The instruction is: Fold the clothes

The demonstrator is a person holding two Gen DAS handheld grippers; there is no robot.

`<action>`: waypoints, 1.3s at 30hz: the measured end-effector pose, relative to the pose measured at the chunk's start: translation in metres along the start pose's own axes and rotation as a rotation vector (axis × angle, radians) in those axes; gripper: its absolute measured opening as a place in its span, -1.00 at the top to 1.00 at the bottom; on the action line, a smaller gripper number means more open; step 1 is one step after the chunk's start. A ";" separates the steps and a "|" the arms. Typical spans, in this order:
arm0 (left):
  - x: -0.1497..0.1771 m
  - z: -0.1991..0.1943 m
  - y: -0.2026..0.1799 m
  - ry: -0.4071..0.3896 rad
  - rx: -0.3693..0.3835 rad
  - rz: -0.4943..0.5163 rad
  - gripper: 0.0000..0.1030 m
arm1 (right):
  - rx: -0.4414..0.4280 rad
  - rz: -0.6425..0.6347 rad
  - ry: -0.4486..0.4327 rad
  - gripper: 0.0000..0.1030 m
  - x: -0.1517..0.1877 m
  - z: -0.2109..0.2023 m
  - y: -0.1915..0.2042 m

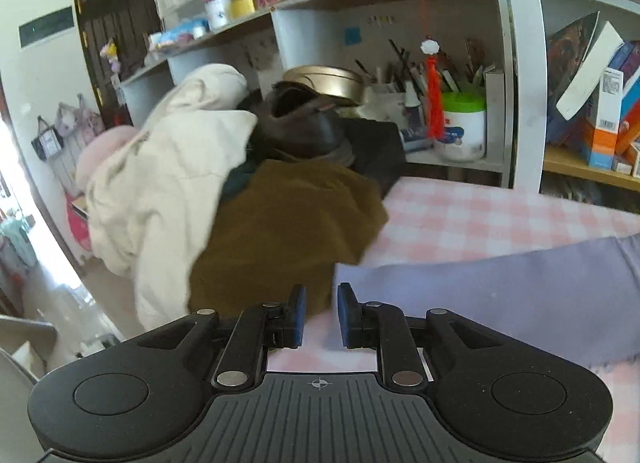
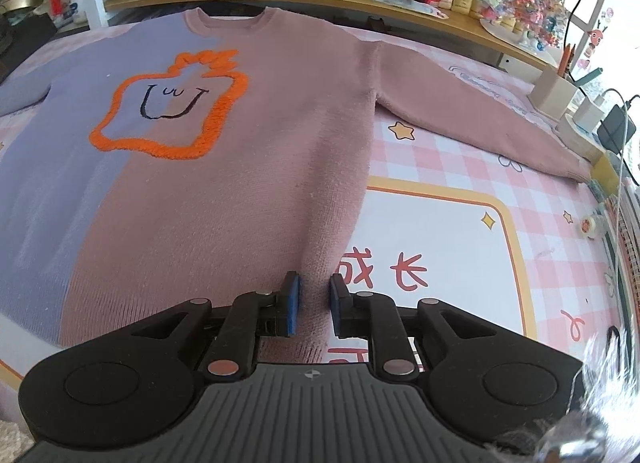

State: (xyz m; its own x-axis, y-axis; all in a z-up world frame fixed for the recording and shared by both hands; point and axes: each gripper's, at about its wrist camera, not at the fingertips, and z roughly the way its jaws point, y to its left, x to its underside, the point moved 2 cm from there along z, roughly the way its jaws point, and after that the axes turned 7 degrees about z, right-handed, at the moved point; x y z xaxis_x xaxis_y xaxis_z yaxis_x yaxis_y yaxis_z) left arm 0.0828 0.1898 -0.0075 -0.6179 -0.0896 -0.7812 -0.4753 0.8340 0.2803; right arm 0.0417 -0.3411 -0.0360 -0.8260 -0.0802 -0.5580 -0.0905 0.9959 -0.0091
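Nearest, the right hand-held gripper [image 2: 315, 305] has its jaws slightly apart astride the sweater's [image 2: 224, 167] hem without clamping it, the left hand-held gripper [image 1: 321, 315] likewise parted and empty, and beyond them the lilac-and-pink sweater with its orange outlined face lies flat on the surface [image 2: 440, 231], sleeves outspread, folding seemingly unstarted

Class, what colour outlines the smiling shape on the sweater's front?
Orange, around the smiling shape on the sweater; clearest in the right wrist view.
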 end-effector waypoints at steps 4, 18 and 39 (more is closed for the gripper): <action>0.028 -0.034 -0.014 0.039 0.225 -0.005 0.61 | 0.012 0.018 -0.005 0.68 0.000 0.000 0.001; 0.092 -0.110 -0.112 0.194 0.760 0.123 -0.08 | 0.019 0.143 -0.032 0.51 0.023 -0.021 -0.006; 0.088 -0.119 -0.132 0.173 0.723 0.209 0.95 | -0.028 0.229 -0.056 0.83 0.030 -0.034 -0.004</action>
State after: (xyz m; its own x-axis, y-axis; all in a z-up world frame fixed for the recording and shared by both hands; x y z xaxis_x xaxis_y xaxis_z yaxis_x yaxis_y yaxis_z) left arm 0.0166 0.0065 -0.0470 -0.7674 0.0747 -0.6368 0.1526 0.9859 -0.0683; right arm -0.0019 -0.3493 -0.0242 -0.7949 0.1514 -0.5876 0.0800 0.9861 0.1458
